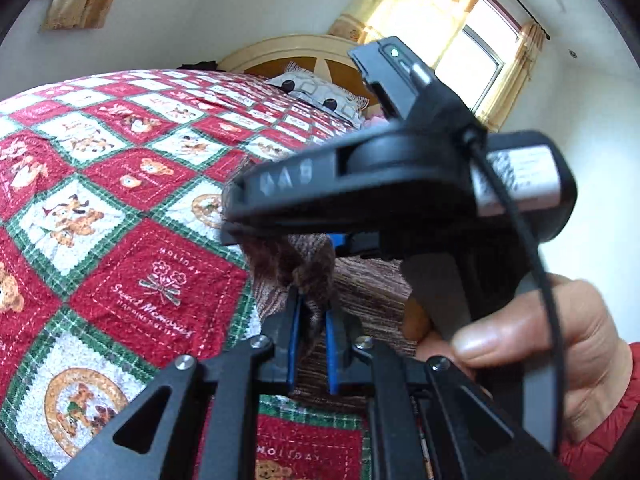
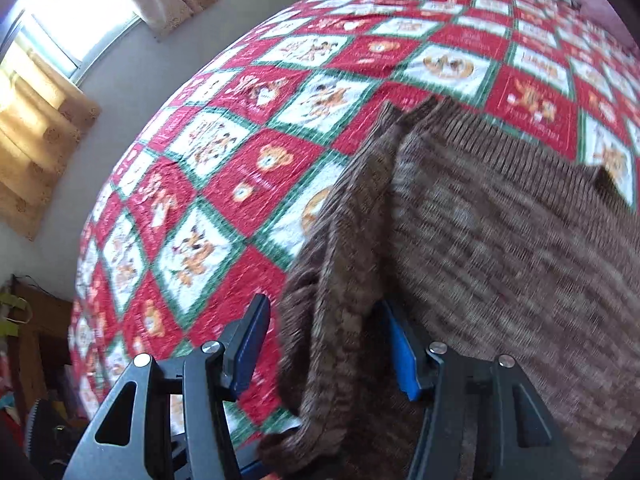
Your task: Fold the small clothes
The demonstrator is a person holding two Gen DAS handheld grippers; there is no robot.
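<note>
A brown ribbed knit garment (image 2: 500, 216) lies on the red, white and green quilt (image 2: 248, 168). A fold of it (image 2: 340, 280) hangs between my right gripper's (image 2: 324, 336) blue-padded fingers, which stand wide apart. My left gripper (image 1: 312, 320) is shut on a bunched piece of the same brown garment (image 1: 296, 268). The right gripper's black body (image 1: 400, 184), held by a hand (image 1: 540, 340), crosses just above and beyond my left gripper.
The quilt (image 1: 120, 200) covers a bed with a wooden headboard (image 1: 296, 56) and a patterned pillow (image 1: 320, 96). Curtained windows (image 1: 460, 40) are behind. Wooden furniture (image 2: 36, 340) stands beside the bed in the right wrist view.
</note>
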